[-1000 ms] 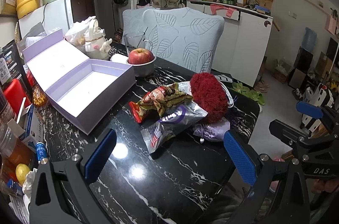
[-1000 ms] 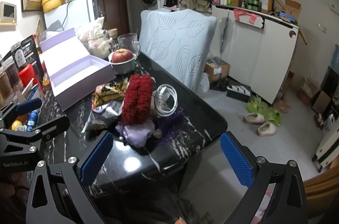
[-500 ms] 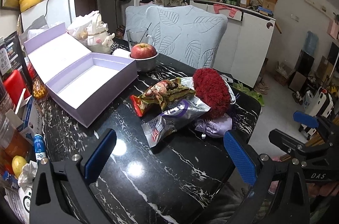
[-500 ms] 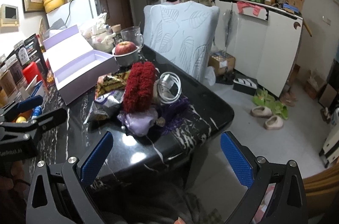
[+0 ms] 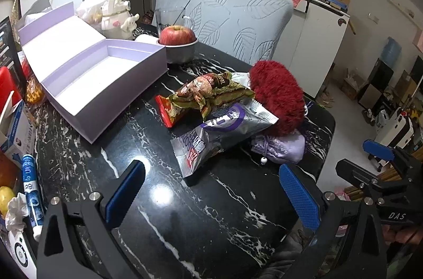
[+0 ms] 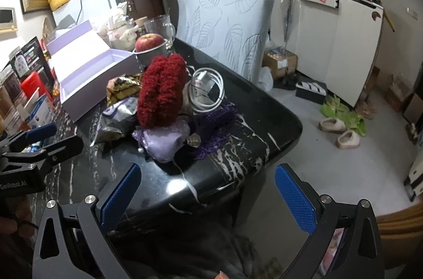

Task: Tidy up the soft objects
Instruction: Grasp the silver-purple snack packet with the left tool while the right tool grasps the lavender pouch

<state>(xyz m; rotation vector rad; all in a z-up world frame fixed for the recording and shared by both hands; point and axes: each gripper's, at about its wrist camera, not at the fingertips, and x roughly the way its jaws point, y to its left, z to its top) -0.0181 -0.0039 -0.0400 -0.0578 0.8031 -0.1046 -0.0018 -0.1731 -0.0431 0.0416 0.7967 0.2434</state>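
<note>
- The fluffy dark-red yarn bundle [image 5: 276, 96] looks light and squashy — best pinched across its middle; the lilac satin drawstring pouch [image 5: 280, 148] beneath it is probably slippery.
- Both lie on the black marbled surface [image 5: 201, 202], beside the open lilac cardboard box [image 5: 100, 75].
- Left claw [image 5: 211, 193] and right claw [image 6: 208, 195] are spread, empty — the pile sits ahead of both, not between their fingers.

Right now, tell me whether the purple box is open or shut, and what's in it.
Open and empty. The purple box has its lid folded back behind it, and the white inside shows bare in the left wrist view.
</note>
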